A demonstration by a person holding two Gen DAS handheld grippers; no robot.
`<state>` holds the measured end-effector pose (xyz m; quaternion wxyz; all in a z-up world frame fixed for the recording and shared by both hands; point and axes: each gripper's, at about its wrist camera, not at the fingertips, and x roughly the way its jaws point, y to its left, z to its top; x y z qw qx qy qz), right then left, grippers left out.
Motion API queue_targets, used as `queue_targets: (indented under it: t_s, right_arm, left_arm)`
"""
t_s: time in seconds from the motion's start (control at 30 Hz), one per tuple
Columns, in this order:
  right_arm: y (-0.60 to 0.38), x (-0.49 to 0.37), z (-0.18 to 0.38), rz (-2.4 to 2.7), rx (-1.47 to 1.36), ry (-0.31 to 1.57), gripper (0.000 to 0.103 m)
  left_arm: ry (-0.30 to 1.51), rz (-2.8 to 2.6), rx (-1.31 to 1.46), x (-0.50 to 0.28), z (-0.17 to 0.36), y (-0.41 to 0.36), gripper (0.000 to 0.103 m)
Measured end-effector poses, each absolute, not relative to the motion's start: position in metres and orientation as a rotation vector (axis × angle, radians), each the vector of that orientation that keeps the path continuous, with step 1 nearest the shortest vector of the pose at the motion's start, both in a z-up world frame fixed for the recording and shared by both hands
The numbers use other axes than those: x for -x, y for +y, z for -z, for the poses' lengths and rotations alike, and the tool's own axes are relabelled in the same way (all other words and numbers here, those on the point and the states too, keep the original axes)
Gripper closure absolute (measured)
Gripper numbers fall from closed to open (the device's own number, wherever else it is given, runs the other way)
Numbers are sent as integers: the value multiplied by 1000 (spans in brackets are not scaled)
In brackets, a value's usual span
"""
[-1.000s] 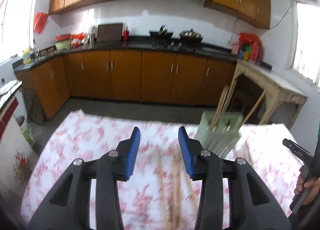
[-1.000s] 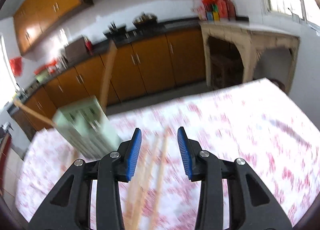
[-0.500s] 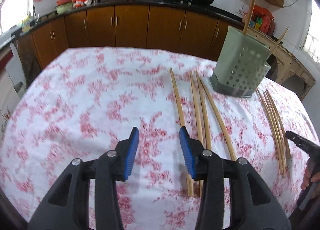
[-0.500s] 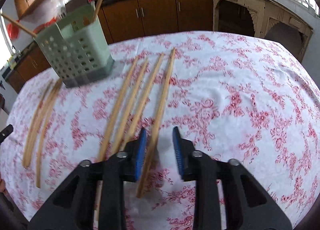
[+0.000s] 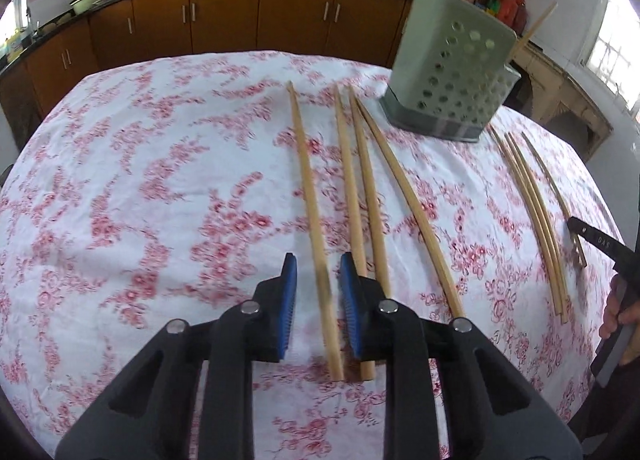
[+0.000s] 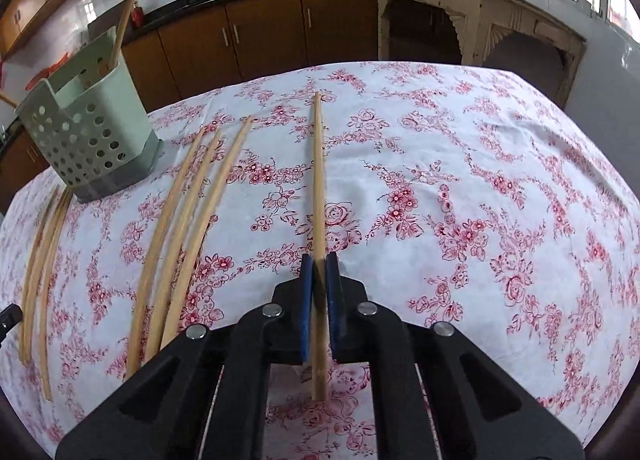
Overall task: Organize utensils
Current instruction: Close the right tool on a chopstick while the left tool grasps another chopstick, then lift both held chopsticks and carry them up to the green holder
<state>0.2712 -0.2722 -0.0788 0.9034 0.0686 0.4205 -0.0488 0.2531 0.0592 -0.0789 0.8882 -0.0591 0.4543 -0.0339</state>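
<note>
The step in hand looks like picking loose chopsticks off the cloth for the holder, and both grippers are at the near ends of their sticks. Nearest in the right wrist view, the right gripper has its blue pads pressed onto a single chopstick, which runs straight away between them and lies apart from the three others to its left. In the left wrist view, the left gripper is narrowly spread around the leftmost chopstick; a gap shows on either side of the wood, so it appears not yet pinched, though motion blur at the near end makes that uncertain. Just beside its right pad lie three more chopsticks, close enough that closing could catch the nearest one. Farther back stands the pale green perforated holder on the floral tablecloth, with two sticks already leaning inside. The next move likely calls for lifting the right-hand stick clear, tipping it upright and lowering it through the holder's open top, while the left closes on one stick only.
</note>
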Motion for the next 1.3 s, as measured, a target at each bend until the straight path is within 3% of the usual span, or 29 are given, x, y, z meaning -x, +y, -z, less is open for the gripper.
queue_targets:
  t_s: [0.13, 0.2, 1.3]
  right_arm:
    - [-274, -272, 80, 97, -148, 867, 95]
    - [-274, -273, 78, 93, -150, 865, 95]
    - [-276, -259, 77, 67, -155, 860, 95]
  left_arm:
    - [941, 39, 86, -257, 81, 54, 94]
    - [942, 18, 104, -260, 81, 59, 95]
    - [893, -10, 139, -256, 83, 73, 94]
